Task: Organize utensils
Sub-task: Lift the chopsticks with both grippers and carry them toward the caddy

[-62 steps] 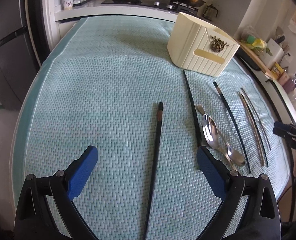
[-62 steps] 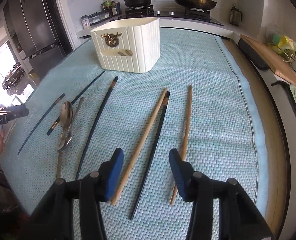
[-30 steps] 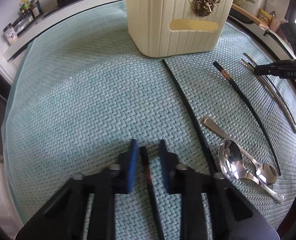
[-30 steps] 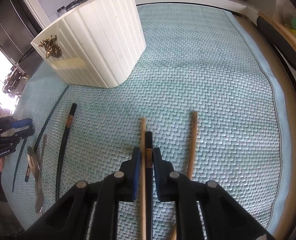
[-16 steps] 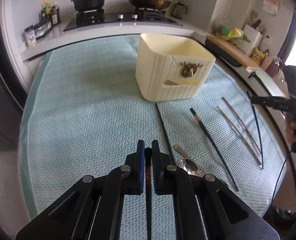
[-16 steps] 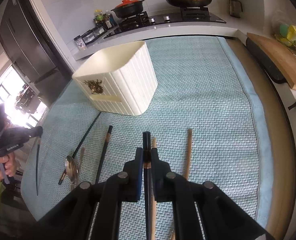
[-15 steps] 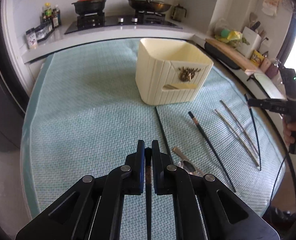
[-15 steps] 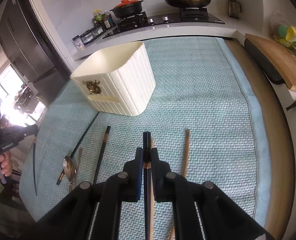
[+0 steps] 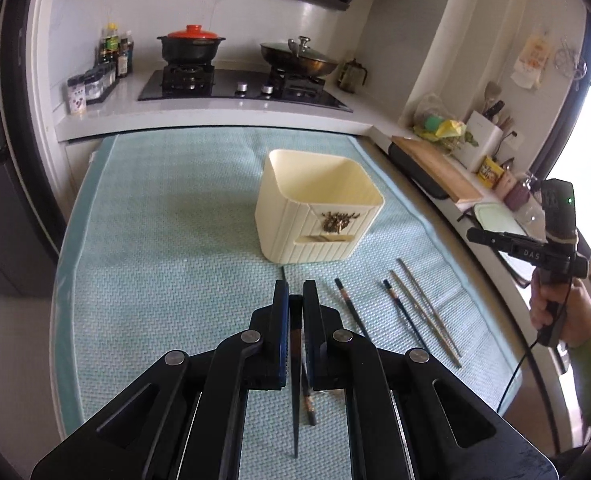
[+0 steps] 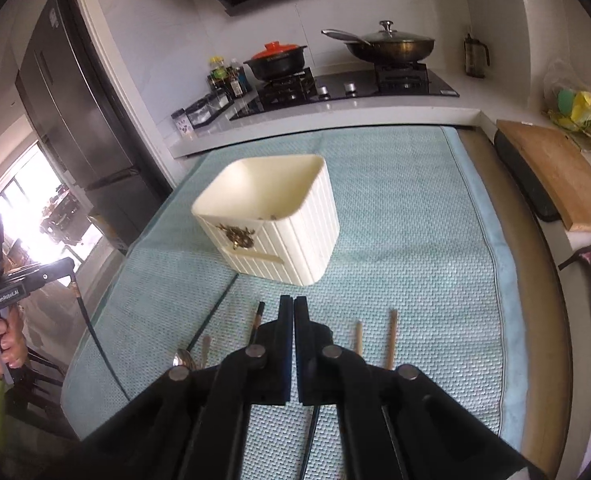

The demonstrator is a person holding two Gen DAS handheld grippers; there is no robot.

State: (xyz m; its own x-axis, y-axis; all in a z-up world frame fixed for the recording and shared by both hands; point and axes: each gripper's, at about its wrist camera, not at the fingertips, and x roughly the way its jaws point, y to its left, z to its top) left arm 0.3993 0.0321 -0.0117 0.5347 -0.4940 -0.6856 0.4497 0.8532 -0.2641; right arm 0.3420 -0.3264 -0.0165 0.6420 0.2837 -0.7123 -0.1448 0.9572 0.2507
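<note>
Both grippers tilt downward above the teal mat. The left gripper, low in its frame, is clamped on a black chopstick. The right gripper, pads together, pinches another dark chopstick. The cream holder stands mid-frame.
</note>
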